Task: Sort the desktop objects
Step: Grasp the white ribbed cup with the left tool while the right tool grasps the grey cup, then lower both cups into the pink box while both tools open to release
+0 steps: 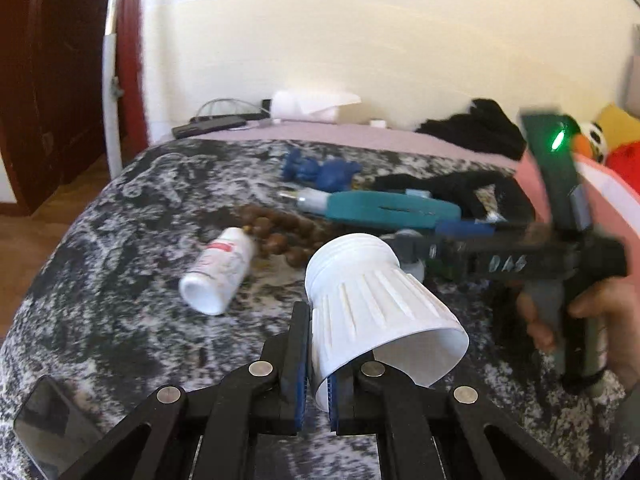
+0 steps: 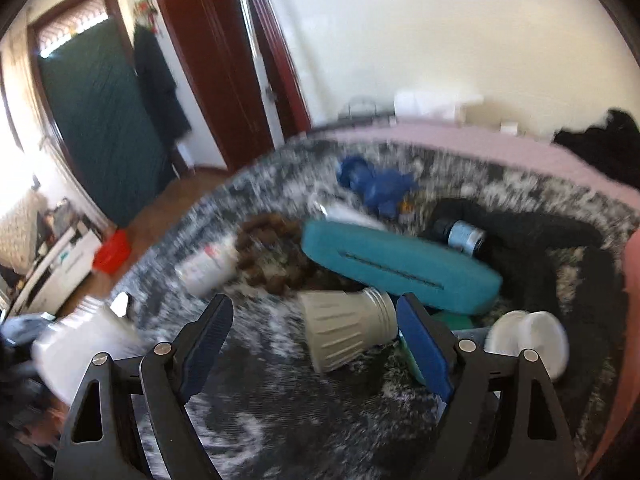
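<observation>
Now the left gripper (image 1: 318,376) pinches a white cup's (image 1: 372,304) rim (tilted sideways); the right gripper (image 2: 316,332) gapes, another cup (image 2: 344,328) lying between its fingers.

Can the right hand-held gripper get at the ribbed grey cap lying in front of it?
Probably yes. The right hand-held gripper is open, the ribbed grey cap lies on its side just ahead between its fingers, though the teal case crowds its far end.

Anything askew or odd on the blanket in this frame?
Mostly clutter. A white bottle lies on its side beside loose brown beads. The left gripper pinches a white ribbed cup by its rim, tilted. A second ribbed cup lies tipped over ahead of the open right gripper.
</observation>
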### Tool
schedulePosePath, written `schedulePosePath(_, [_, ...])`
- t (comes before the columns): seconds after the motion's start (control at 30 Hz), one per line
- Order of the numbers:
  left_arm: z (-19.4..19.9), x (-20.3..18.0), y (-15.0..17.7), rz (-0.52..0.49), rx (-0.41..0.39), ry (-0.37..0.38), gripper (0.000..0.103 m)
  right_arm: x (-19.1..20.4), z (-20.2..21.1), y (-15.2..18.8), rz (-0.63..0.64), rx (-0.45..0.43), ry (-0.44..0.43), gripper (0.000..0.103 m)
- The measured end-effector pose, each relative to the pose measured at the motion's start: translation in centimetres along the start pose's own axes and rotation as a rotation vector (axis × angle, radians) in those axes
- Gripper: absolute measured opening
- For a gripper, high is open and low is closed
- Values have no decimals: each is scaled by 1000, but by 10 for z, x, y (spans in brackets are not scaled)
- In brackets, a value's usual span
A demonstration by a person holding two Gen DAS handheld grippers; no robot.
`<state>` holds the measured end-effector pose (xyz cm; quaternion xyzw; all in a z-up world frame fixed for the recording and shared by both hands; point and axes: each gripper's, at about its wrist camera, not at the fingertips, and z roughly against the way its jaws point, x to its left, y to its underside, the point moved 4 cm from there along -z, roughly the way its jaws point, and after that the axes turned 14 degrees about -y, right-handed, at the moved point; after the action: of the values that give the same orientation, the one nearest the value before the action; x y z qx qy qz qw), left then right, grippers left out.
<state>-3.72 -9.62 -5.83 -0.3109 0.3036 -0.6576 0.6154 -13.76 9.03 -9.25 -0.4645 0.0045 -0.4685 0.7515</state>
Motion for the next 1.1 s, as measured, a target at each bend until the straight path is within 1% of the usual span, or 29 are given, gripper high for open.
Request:
schedulePosePath(0.07, [2, 6, -3, 12, -6, 2, 3, -11, -16, 6, -7, 41, 14, 87])
schedulePosePath(0.13, [2, 9, -5, 18, -14, 3, 3, -14, -26, 8, 26, 52, 64, 88])
schedulePosePath(0.17, [3, 10, -7, 21, -18, 3, 3, -15, -29, 10, 40, 55, 77, 84])
schedulePosePath(0.2, [3, 10, -8, 22, -22, 5, 3, -14, -30, 9, 48, 54, 85, 64])
schedulePosePath(0.23, [4, 9, -9, 23, -26, 6, 3, -15, -31, 7, 50, 51, 100, 58])
schedulePosePath(0.37, [9, 1, -15, 18, -44, 10, 3, 1, -27, 6, 108, 10, 103, 58])
schedulePosePath(0.4, [12, -1, -16, 17, -49, 10, 3, 8, -26, 4, 129, 5, 115, 55])
schedulePosePath(0.47, [16, -6, -18, 18, -56, 10, 3, 24, -23, 0, 174, -6, 151, 45])
schedulePosePath(0.5, [17, -7, -19, 23, -59, 11, 3, 31, -19, -2, 194, -18, 176, 32])
schedulePosePath(0.53, [19, -9, -21, 29, -61, 12, 3, 37, -13, -3, 209, -32, 203, 10])
schedulePosePath(0.67, [21, -18, -23, 36, -69, 5, 3, 52, 7, -6, 236, -75, 290, 7])
schedulePosePath(0.87, [21, -22, -24, 39, -60, -19, 4, 56, 35, -2, 216, -104, 318, 4])
schedulePosePath(1.03, [24, -24, -32, 69, -69, -17, 4, 68, 72, -6, 202, -191, 346, 5])
schedulePosePath(1.1, [25, -30, -35, 76, -74, -12, 4, 74, 85, -6, 206, -223, 379, 5])
